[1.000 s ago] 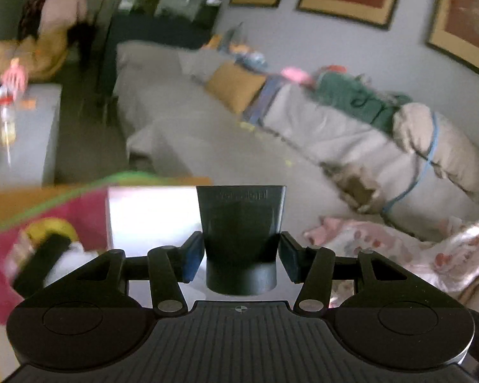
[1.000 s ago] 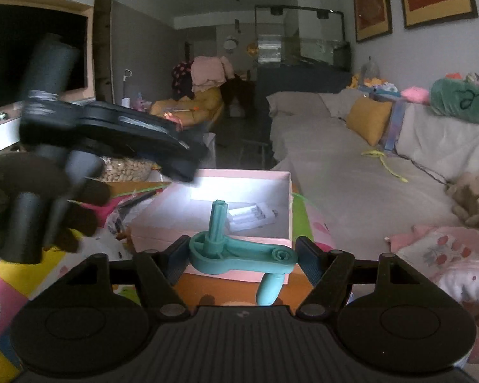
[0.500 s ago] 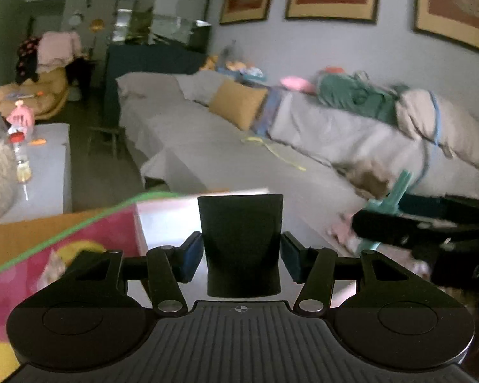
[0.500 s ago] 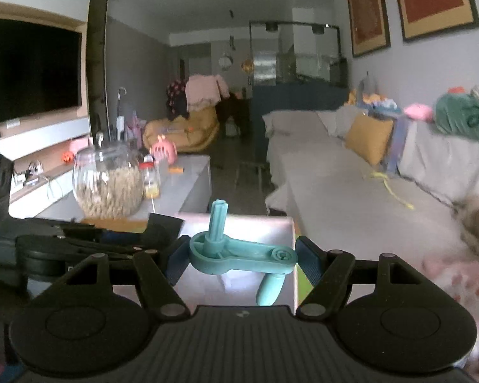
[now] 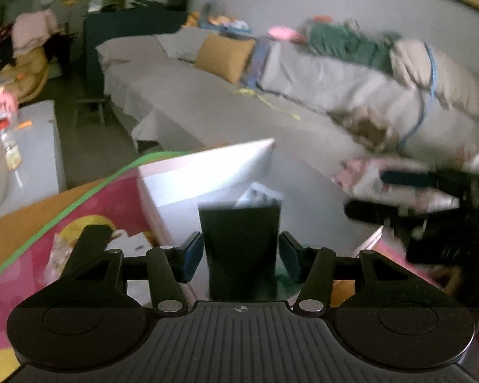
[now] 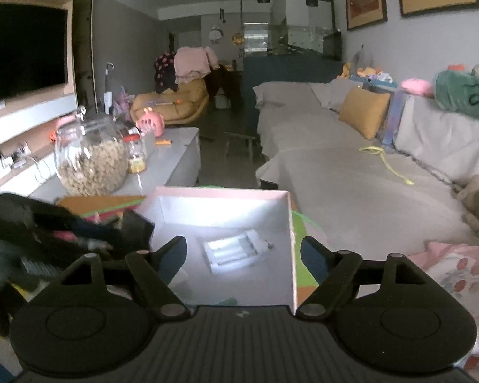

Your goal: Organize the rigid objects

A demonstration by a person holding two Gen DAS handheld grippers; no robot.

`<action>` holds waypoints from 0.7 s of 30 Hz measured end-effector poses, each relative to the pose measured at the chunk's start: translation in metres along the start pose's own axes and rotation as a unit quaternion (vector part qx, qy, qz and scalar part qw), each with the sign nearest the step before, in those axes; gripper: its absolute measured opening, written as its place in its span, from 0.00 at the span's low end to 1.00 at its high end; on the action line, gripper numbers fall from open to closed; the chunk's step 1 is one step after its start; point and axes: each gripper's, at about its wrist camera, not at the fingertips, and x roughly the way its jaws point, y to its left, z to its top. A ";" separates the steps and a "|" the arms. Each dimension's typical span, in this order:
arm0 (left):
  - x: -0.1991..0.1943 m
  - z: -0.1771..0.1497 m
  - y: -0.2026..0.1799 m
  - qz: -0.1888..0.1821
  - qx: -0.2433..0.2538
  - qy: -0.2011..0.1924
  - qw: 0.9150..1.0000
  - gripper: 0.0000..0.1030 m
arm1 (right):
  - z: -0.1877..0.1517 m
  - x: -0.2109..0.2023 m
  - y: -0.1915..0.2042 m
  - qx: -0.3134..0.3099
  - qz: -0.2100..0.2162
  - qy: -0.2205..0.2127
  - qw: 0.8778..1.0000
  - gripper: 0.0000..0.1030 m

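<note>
My left gripper (image 5: 239,252) clamps a black block (image 5: 239,239); my right gripper (image 6: 242,255), jaws just widened, holds nothing above the pink box (image 6: 223,196). Grey sofa (image 6: 351,175) right, far.

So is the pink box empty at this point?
No. The pink box holds a white battery holder lying flat on its floor, seen from the right wrist; a bit of teal shows at the near edge, too hidden to identify.
</note>
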 end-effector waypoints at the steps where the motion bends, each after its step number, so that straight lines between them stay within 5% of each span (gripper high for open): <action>1: -0.005 0.001 0.004 0.001 -0.015 -0.009 1.000 0.54 | -0.004 -0.001 0.002 -0.007 -0.008 -0.001 1.000 0.77; 7: -0.042 -0.007 0.036 0.022 -0.104 -0.070 0.992 0.54 | -0.021 -0.007 0.003 -0.012 -0.008 0.012 1.000 0.77; 11: -0.072 -0.025 0.072 0.066 -0.200 -0.115 0.971 0.54 | -0.031 -0.013 0.003 -0.001 0.003 0.023 1.000 0.77; 17: -0.078 -0.048 0.101 0.104 -0.253 -0.089 0.958 0.54 | -0.047 -0.014 0.014 -0.024 0.021 0.045 0.998 0.77; 21: -0.070 -0.054 0.098 0.112 -0.234 -0.074 0.963 0.54 | -0.053 -0.012 0.026 -0.032 0.031 0.053 0.998 0.77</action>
